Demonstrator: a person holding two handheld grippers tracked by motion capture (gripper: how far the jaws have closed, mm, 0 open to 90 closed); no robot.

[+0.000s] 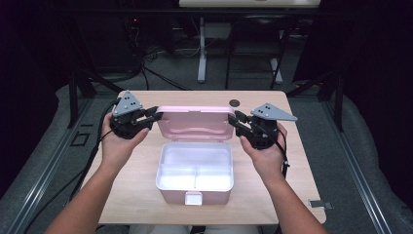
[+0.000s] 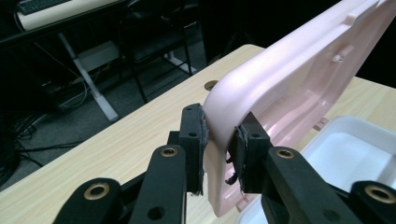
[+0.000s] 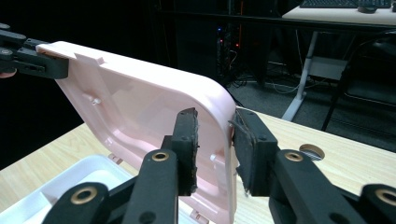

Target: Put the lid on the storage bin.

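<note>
A pink lunch box (image 1: 195, 194) with a white two-part inner tray (image 1: 195, 165) sits mid-table. Its pink lid (image 1: 195, 122) stands up from the far edge. My left gripper (image 1: 157, 113) is at the lid's left corner, my right gripper (image 1: 233, 117) at its right corner. In the left gripper view the lid's rounded corner (image 2: 299, 79) passes between the jaws of the left gripper (image 2: 219, 140), which stand slightly apart around it. In the right gripper view the lid's edge (image 3: 140, 107) lies between the jaws of the right gripper (image 3: 215, 140), with a gap beside the left pad (image 3: 187, 140).
The light wooden table (image 1: 131, 195) has a round cable hole (image 1: 234, 103) just behind the lid. A white latch (image 1: 193, 198) is on the box's near wall. Beyond the table are desk legs, cables and dark floor.
</note>
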